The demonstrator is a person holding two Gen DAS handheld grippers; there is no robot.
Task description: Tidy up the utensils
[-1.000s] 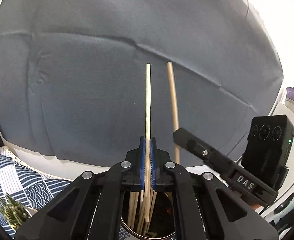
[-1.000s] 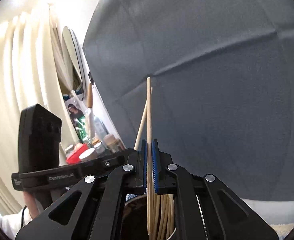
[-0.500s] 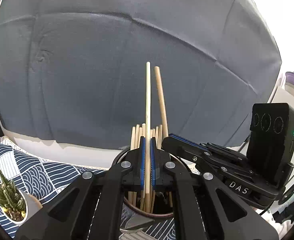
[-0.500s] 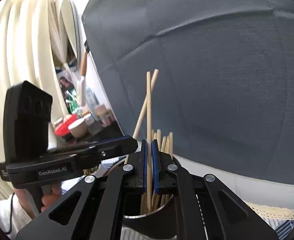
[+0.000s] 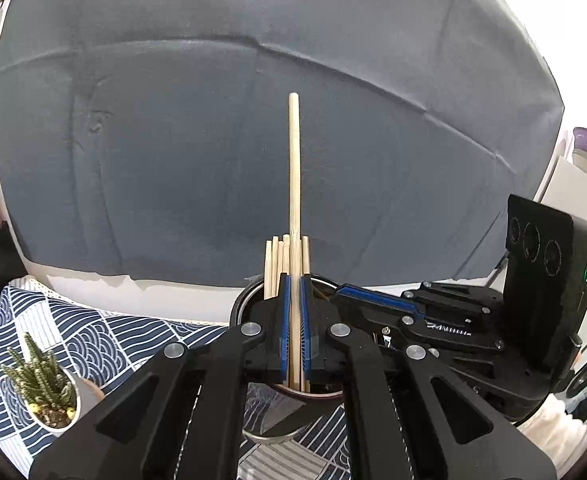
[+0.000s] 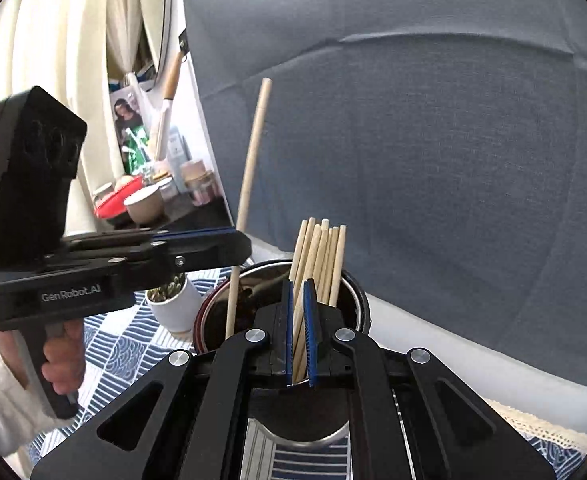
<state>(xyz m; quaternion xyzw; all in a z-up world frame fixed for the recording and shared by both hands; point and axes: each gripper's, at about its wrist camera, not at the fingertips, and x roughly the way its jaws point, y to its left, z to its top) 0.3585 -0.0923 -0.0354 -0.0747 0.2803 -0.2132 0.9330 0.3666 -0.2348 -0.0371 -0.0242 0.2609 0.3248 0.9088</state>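
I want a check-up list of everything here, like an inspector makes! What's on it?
Surface: blue-and-white wave-pattern tablecloth.
Job's things: metal cup holding a bundle of chopsticks; one long chopstick standing above the cup.
Clutter: small potted plant beside the cup.
Grippers: left gripper shut on the long chopstick; right gripper slightly open, nothing clamped, above the cup.
Cables: nothing seen.
Surroundings: grey backdrop cloth; shelf with jars and a red bowl; cream curtain.
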